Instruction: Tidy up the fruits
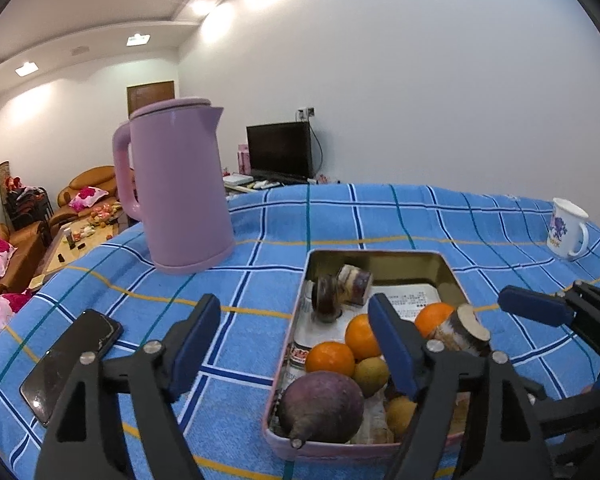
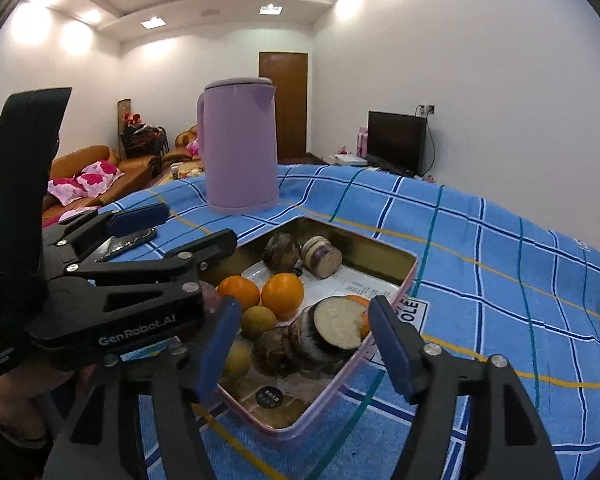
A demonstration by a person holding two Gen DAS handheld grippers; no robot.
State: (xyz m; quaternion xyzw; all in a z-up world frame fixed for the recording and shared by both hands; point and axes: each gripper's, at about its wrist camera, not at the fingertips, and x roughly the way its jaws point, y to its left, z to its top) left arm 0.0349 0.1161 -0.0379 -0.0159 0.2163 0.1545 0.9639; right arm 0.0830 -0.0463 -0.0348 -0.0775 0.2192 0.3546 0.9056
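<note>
While both tongs (image 1: 296,344) (image 2: 300,344) gape empty, tin (image 2: 396,292) half-hidden, lower fruit (image 2: 236,356) obscured behind blue pads.

Bright ceiling lights (image 2: 153,22), fisheye-warped edges

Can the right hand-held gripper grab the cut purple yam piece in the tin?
Probably yes. The right hand-held gripper is open, and the cut yam piece lies on top of the pile in the tin, uncovered.
</note>
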